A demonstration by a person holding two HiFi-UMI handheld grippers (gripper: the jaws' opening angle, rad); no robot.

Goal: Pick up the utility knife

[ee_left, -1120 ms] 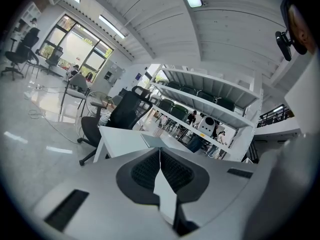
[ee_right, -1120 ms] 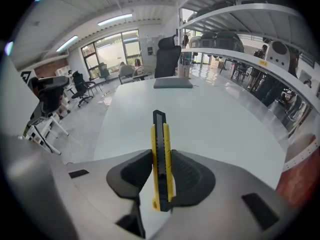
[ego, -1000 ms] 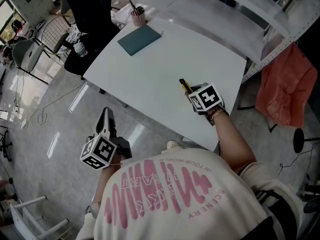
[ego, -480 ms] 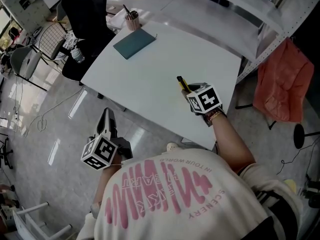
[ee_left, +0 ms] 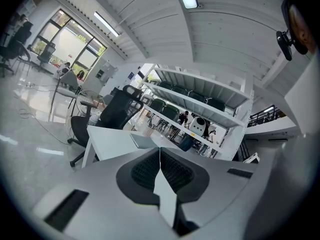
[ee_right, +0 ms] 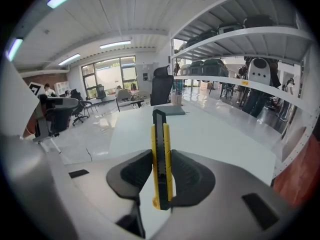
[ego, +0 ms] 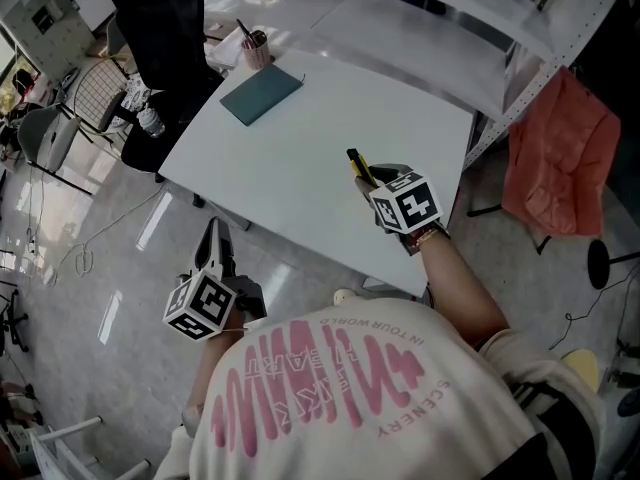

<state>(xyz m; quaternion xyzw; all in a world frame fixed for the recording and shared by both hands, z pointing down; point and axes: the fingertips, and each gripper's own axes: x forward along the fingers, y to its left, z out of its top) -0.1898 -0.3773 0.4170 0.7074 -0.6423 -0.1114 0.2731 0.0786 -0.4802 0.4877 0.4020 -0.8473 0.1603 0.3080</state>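
The yellow and black utility knife stands clamped between the pads of my right gripper, its tip pointing away over the white table. In the head view the knife sticks out ahead of the right gripper, lifted off the table near its right front part. My left gripper hangs off the table's near-left side over the floor. In the left gripper view its pads meet with nothing between them.
A teal notebook lies at the table's far left corner beside a pink pen cup. A black office chair stands beyond that corner. White shelving runs behind the table, and an orange cloth hangs at the right.
My right gripper has risen with the knife, lifting it off the table and slightly away from me. The left gripper has stayed where it was.
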